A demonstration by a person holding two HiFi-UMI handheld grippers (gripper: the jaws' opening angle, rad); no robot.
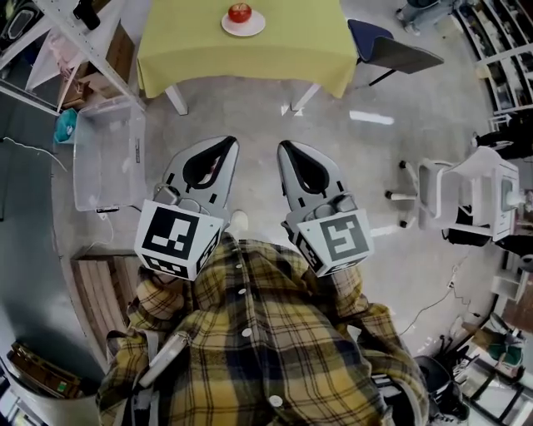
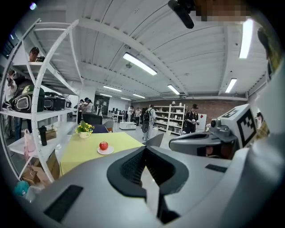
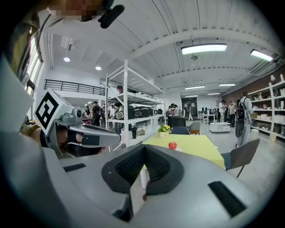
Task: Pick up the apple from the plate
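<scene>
A red apple [image 1: 240, 12] sits on a small white plate [image 1: 243, 25] on the yellow table [image 1: 250, 50], far ahead of me. My left gripper [image 1: 229, 143] and right gripper [image 1: 283, 148] are held side by side over the floor, well short of the table. Both point toward it, and both have their jaws shut with nothing between them. In the left gripper view the apple [image 2: 103, 145] shows small, left of the jaw tips [image 2: 144, 149]. In the right gripper view the apple [image 3: 172, 145] lies just right of the jaw tips [image 3: 144, 148].
A clear plastic bin [image 1: 104, 154] and a white shelf rack [image 1: 75, 42] stand to the left. A dark chair [image 1: 387, 50] is at the table's right end, and a white wheeled chair [image 1: 466, 195] is farther right. A pot of yellow flowers [image 2: 84, 129] stands on the table's far end. Several people stand in the background.
</scene>
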